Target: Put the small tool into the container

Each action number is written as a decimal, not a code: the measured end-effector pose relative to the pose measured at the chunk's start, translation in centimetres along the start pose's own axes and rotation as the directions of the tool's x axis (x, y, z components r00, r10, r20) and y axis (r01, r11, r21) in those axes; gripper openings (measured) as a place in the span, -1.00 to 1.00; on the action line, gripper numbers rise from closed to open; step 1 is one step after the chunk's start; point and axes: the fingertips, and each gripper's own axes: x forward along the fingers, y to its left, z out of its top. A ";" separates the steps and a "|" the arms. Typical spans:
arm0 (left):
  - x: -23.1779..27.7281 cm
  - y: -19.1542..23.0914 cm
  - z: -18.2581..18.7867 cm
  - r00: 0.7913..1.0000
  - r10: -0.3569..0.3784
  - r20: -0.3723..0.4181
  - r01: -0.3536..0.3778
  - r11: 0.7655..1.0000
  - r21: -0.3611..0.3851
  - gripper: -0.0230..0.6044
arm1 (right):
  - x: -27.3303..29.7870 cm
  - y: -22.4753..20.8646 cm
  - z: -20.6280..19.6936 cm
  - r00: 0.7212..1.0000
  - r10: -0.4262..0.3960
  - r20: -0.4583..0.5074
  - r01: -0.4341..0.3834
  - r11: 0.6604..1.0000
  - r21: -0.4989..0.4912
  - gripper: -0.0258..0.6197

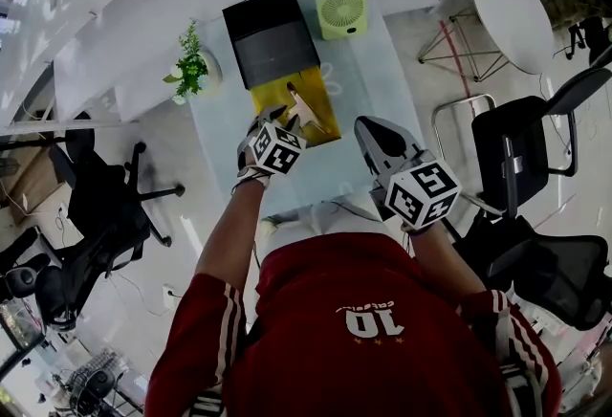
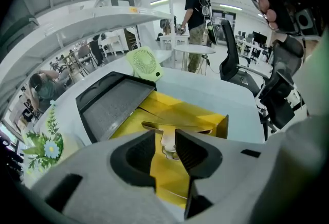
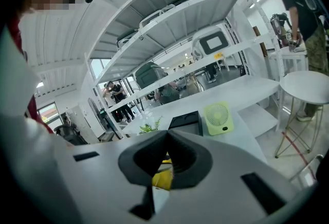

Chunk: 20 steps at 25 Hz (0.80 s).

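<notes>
A yellow container point(image 1: 325, 101) stands open on the pale table, its black lid point(image 1: 271, 37) folded back behind it. The small tan T-shaped tool point(image 2: 175, 126) lies inside the container point(image 2: 205, 115). My left gripper point(image 1: 283, 125) hangs just over the container's near side, pointing steeply down. In the left gripper view its jaws point(image 2: 165, 135) stand open, with the tool showing in the gap below them and neither pad on it. My right gripper point(image 1: 368, 130) hovers to the right of the container, its tips point(image 3: 168, 133) meeting and holding nothing.
A green desk fan point(image 1: 342, 11) stands behind the container and a potted plant point(image 1: 191, 66) to its left. Black office chairs point(image 1: 521, 147) point(image 1: 105, 195) flank the glass table point(image 1: 368, 71). A round white table point(image 1: 512, 13) is at the right, with white shelving behind.
</notes>
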 end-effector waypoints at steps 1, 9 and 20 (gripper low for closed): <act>-0.1 0.0 0.0 1.000 -0.002 0.003 0.002 1.000 -0.007 -0.52 | -0.1 0.0 0.0 1.000 -0.001 0.000 0.001 1.000 0.001 -0.91; -1.7 0.4 0.4 0.999 -0.001 0.051 0.004 0.998 -0.062 -0.52 | -0.4 1.1 0.0 1.000 -0.008 0.008 0.008 1.000 -0.009 -0.91; -7.1 -0.2 1.7 0.981 -0.030 0.194 0.062 0.985 -0.161 -0.50 | -2.7 3.8 1.9 0.995 -0.055 0.078 0.059 0.997 -0.053 -0.91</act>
